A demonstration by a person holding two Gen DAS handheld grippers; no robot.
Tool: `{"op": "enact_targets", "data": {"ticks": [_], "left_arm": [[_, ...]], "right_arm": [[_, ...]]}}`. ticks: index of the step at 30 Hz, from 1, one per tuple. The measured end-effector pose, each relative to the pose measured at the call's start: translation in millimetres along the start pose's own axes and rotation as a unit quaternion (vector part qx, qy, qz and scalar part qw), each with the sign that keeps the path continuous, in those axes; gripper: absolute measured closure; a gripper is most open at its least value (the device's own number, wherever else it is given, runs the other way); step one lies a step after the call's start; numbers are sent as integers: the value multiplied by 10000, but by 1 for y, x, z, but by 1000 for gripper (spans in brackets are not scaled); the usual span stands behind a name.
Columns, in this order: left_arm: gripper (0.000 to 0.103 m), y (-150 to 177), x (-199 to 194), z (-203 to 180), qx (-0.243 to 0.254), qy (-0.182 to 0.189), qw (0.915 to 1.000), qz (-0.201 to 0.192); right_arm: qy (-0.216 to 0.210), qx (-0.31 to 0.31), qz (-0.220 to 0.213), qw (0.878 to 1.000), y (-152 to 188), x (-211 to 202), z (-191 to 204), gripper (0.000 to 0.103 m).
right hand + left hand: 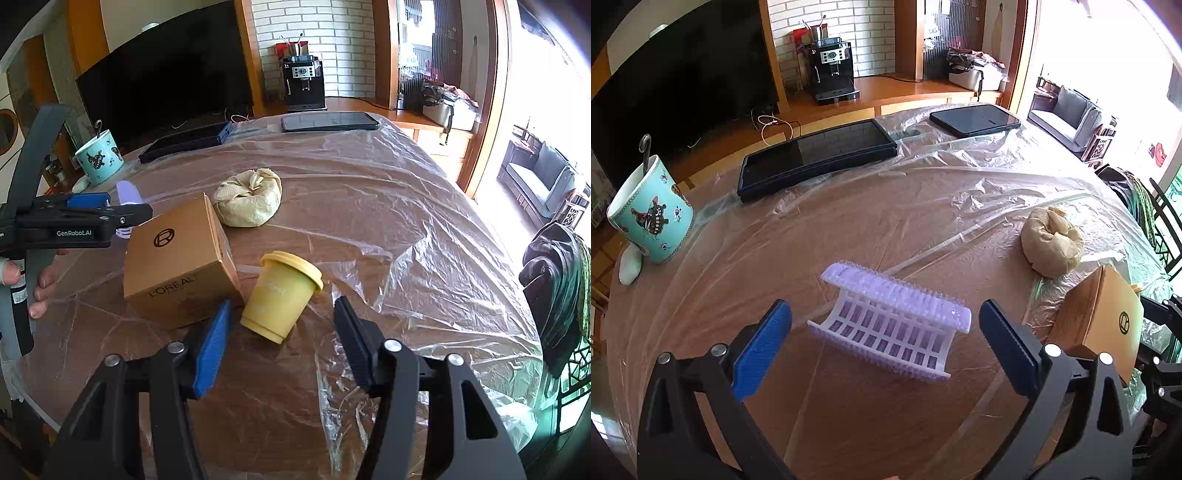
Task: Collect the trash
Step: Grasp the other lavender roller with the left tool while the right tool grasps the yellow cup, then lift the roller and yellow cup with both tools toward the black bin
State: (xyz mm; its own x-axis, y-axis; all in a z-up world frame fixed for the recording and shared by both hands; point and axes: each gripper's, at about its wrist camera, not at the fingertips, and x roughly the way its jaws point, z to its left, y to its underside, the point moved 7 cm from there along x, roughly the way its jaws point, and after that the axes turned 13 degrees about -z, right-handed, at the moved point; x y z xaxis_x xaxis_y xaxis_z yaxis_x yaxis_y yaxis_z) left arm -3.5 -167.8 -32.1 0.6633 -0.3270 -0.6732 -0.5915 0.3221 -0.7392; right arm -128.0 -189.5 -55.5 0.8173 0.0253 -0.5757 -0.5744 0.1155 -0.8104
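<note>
Trash, four pieces on the plastic-sheeted worktop [406, 192]:
- yellow cup [282, 295], lidded, tipped on its side just beside the cardboard box [177, 269]. Likely light, thin-walled, prone to roll; take it across the body.
- crumpled paper wad [248, 202], behind the box. Soft, crushable anywhere.
- white slotted plastic piece [890, 325] (purpose unclear). Stiff, light; grip one long edge.
- box: rigid, probably the widest.

Right gripper [282, 345]: jaws part-open, either side of the cup's base, pads not pressing it.
Left gripper [886, 347]: jaws wide apart, empty, near the slotted piece.
</note>
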Motion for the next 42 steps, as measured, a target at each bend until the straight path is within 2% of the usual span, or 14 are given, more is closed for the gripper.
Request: {"op": "enact_targets", "data": {"ticks": [1,4,8,16,42], "left_arm": [[4,-1,0,-1,-4,47,10000,-43],[23,-1,2,-2,44,15,10000,-22],[23,0,0,-1,30,-35,9999,-109],[24,-3,-17,1,58,-126,9993,-339],[24,19,-73,6,-214,-140,9983,-524]], "right_arm": [[-17,-9,-12,10000,0,0,0,60],[-26,-71,-53,10000,1,-2,-1,69],[12,-117,-130,9998,0,-4,-2,74],[-37,-91,-269,9996,-5,-11,-4,75],[-265,-25,-566,9980,-11,-44,2,75]]}}
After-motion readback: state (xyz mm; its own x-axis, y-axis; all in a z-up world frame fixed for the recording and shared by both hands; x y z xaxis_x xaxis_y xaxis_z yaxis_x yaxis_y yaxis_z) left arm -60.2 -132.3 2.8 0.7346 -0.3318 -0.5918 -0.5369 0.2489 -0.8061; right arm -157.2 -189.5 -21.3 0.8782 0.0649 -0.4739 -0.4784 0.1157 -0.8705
